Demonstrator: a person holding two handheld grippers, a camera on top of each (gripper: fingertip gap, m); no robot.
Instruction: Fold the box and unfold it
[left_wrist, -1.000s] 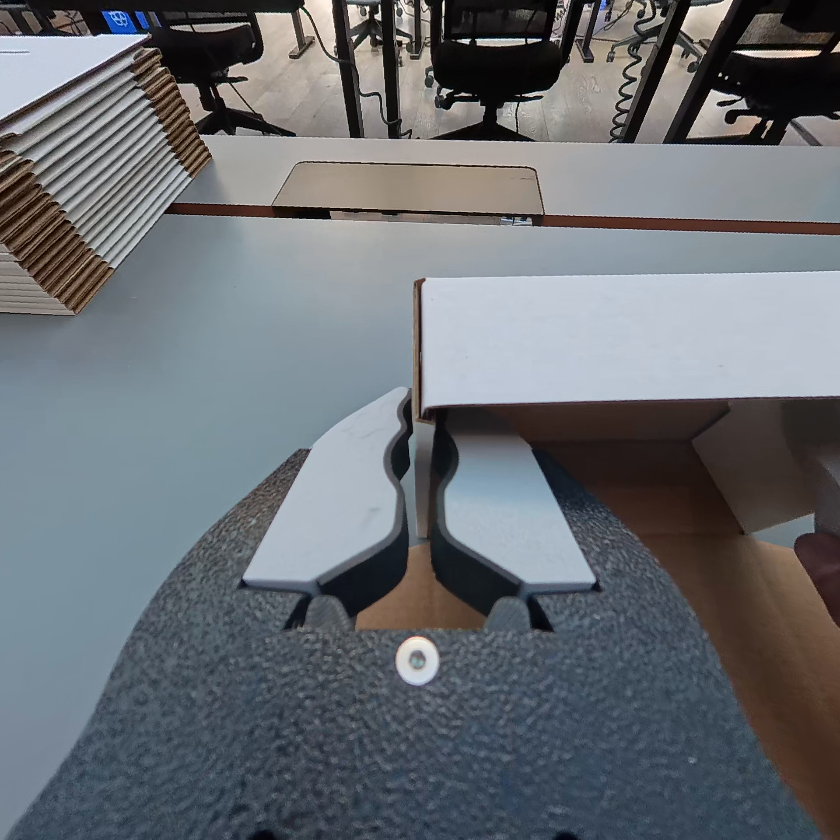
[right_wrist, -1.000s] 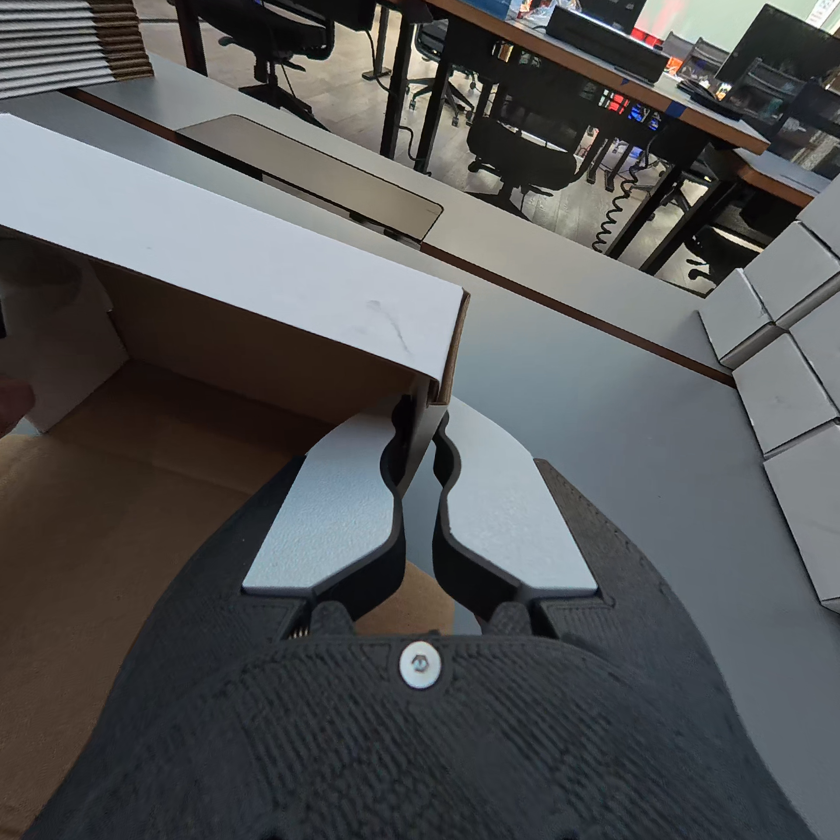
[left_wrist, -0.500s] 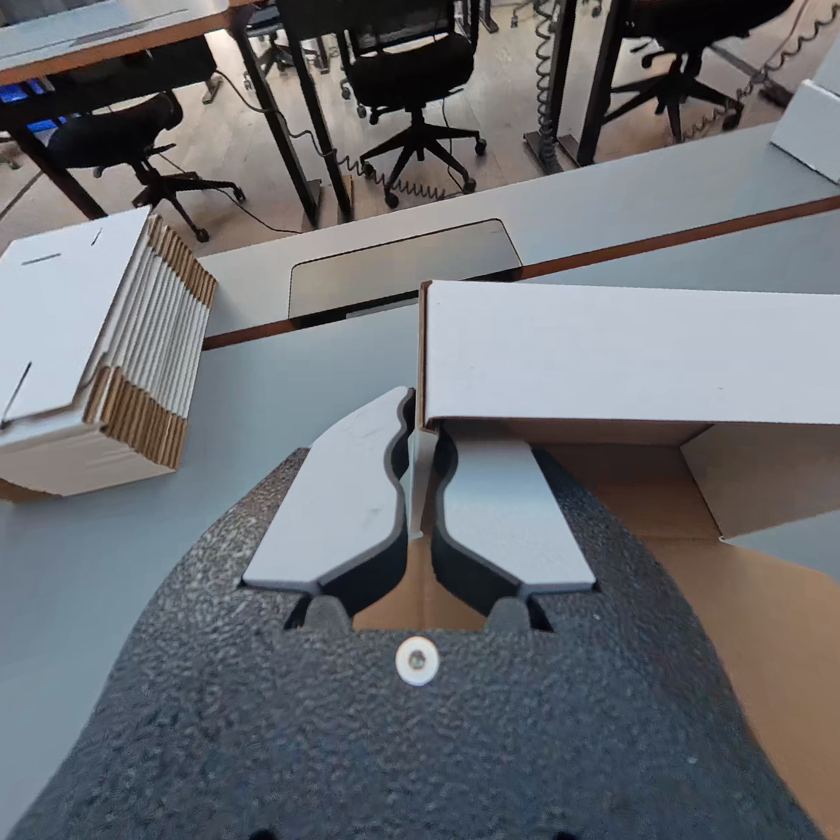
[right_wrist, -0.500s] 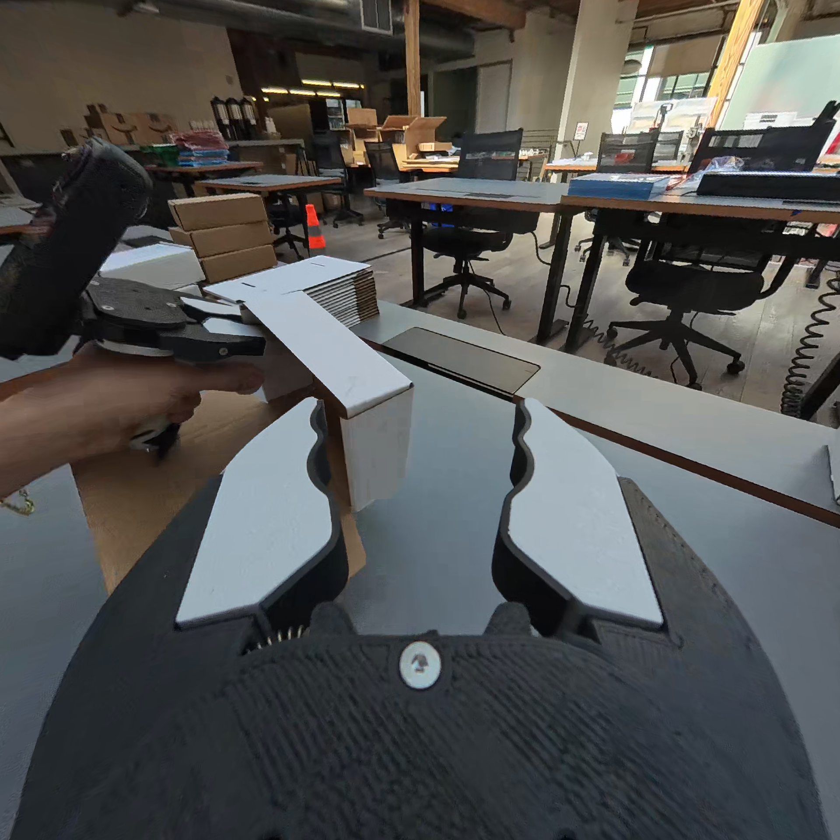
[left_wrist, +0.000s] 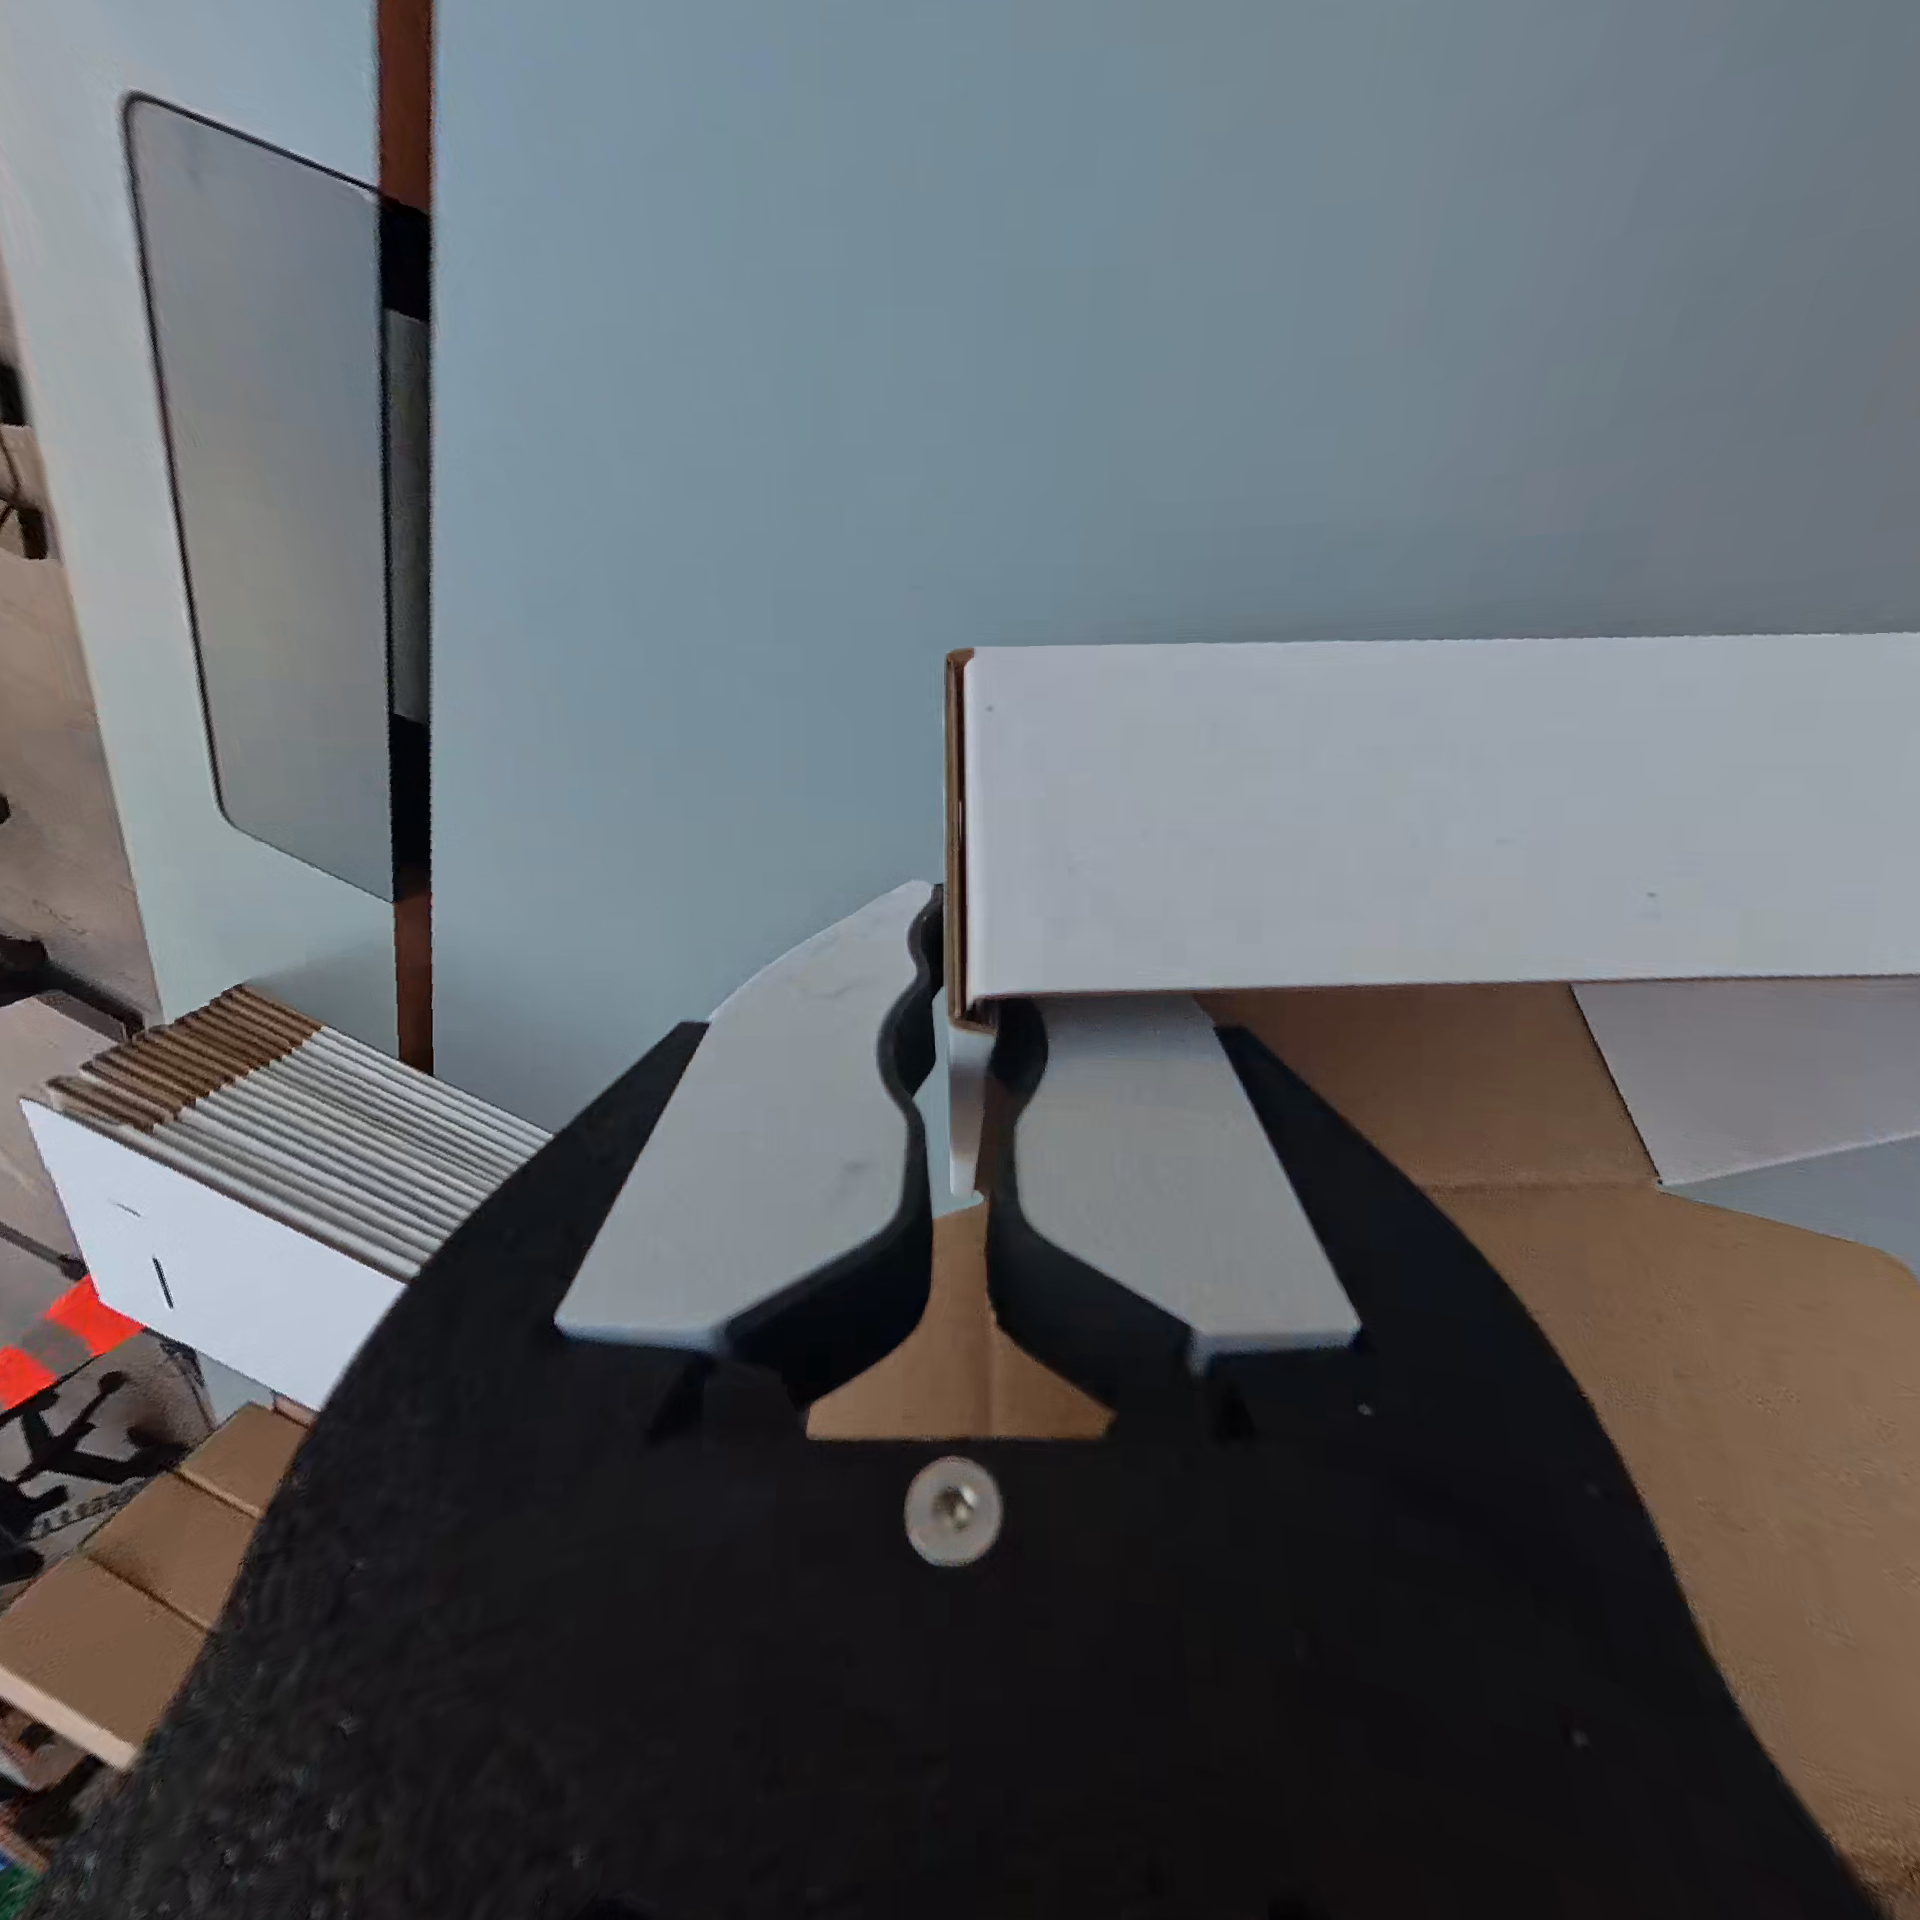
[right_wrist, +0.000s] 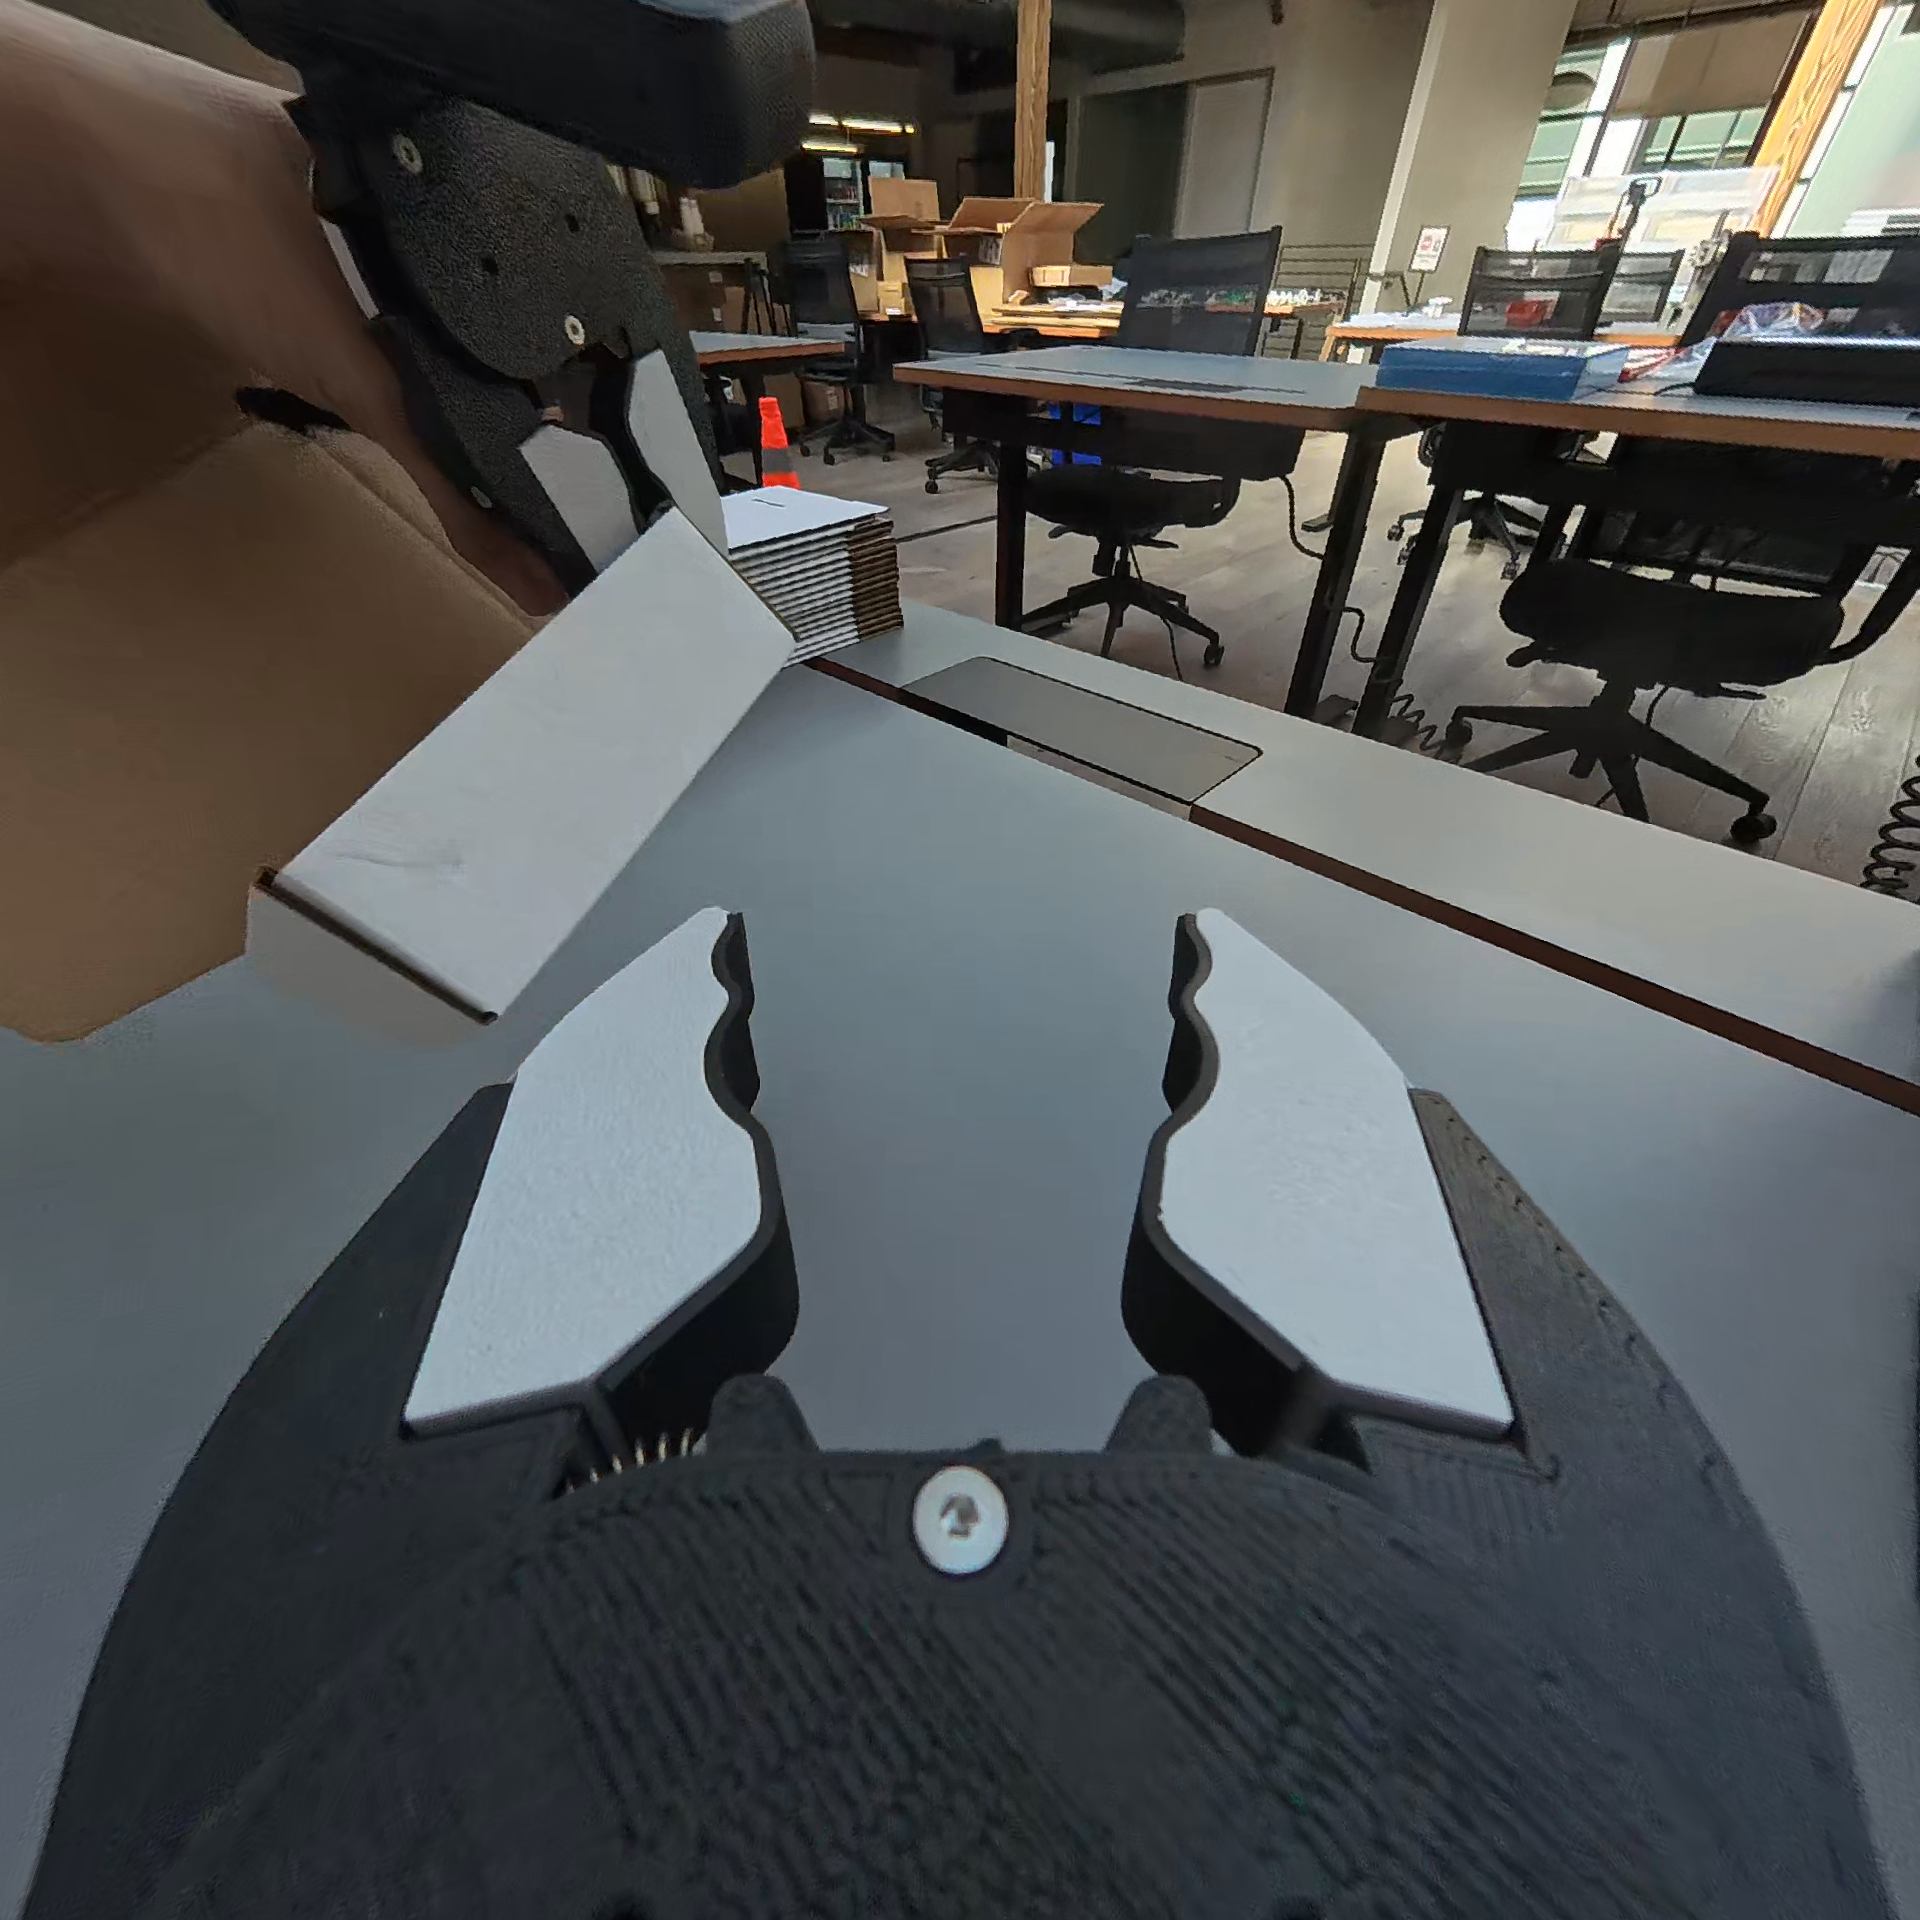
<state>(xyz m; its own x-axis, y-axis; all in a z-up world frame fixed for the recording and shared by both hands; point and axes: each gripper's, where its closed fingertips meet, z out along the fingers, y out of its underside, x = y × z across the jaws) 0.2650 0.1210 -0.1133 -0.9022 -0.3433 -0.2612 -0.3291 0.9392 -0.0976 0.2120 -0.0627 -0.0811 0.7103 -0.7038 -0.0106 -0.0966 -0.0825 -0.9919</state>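
Box (left_wrist: 1434, 821) in left claw (left_wrist: 961, 1049), unprinted white

Both views were evenly lit by soft daylight, brightest at the windows (right_wrist: 1704, 156) far right in the right wrist view. The grey table (right_wrist: 935, 883) carried a dull sheen and faint shadows. Wide-angle bending curved the edges. The left wrist view was slightly motion-smeared at its left margin, around the cardboard stack (left_wrist: 270, 1132); nearby surfaces stayed fairly sharp

Left gripper (left_wrist: 961, 1049) jaws clamped on thin panel, right gripper (right_wrist: 956, 997) jaws spread, empty
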